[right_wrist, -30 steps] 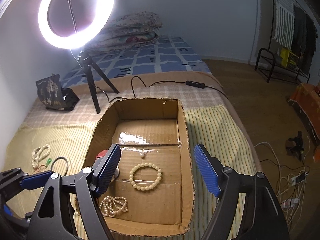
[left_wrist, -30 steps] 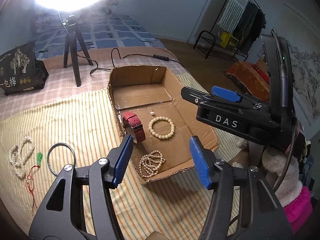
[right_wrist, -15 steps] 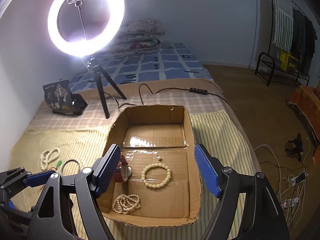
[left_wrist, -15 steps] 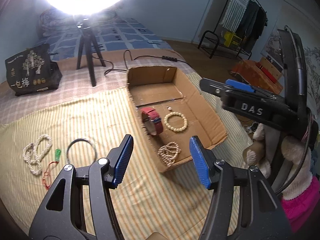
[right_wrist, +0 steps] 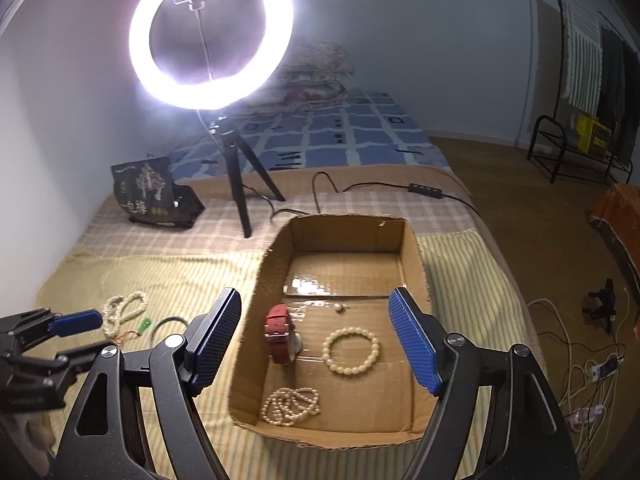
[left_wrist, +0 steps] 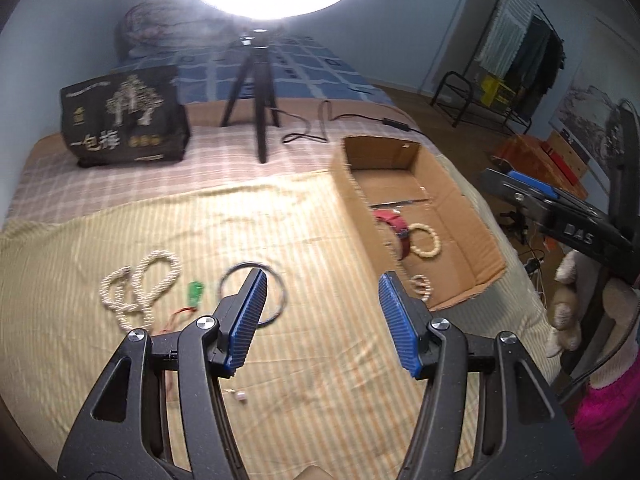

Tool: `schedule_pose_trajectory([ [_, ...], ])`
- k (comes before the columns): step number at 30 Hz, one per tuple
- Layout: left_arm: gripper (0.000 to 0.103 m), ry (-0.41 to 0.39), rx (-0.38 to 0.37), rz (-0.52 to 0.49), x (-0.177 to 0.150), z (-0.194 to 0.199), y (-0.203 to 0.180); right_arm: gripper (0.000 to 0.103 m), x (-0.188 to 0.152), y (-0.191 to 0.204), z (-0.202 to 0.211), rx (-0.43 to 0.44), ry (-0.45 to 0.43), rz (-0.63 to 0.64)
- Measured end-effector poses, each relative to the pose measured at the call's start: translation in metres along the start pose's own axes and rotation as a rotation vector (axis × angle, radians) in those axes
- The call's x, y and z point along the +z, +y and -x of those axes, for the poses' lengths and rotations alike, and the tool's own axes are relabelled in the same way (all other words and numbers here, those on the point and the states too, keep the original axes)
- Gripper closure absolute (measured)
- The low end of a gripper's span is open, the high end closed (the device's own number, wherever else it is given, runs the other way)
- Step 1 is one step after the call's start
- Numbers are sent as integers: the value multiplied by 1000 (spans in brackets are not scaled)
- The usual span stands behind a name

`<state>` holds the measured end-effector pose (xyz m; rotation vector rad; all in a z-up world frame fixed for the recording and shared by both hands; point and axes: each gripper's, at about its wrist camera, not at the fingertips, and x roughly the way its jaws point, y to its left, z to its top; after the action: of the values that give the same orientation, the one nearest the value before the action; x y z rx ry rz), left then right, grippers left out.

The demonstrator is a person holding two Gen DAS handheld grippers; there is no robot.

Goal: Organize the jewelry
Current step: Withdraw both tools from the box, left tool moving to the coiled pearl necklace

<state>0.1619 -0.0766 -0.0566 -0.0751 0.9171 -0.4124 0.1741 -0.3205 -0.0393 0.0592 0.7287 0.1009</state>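
Left tool (left_wrist: pixel 320 320) & right tool (right_wrist: pixel 316 340) gape empty; dark bangle (left_wrist: pixel 276 280) partly behind left pad, cardboard box (right_wrist: pixel 416 248) nearby.

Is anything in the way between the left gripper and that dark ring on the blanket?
Nothing visible blocks it. The left gripper is open and empty above the dark ring, which lies alone on the striped blanket.

White letters "DAS" on the side of the right gripper (left_wrist: pixel 576 236), seen from the left wrist view. Pale Chinese characters "一包梅" across the front of the black bag (left_wrist: pixel 124 120) on the bed, under a printed tree design (smaller lines above and below too blurred to read). Same bag print unreadable from the right wrist view.
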Motion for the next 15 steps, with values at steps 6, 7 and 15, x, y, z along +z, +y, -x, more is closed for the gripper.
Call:
schedule_pose_trajectory([
  [6, 43, -17, 31, 88, 1, 13, 41, 27, 0, 20, 2, 51, -5, 21],
  [7, 43, -21, 35, 98, 2, 15, 47, 27, -1, 23, 1, 60, -3, 21],
  [15, 43, -21, 68, 156, -3, 19, 86, 27, -7, 60, -7, 117, -3, 69],
])
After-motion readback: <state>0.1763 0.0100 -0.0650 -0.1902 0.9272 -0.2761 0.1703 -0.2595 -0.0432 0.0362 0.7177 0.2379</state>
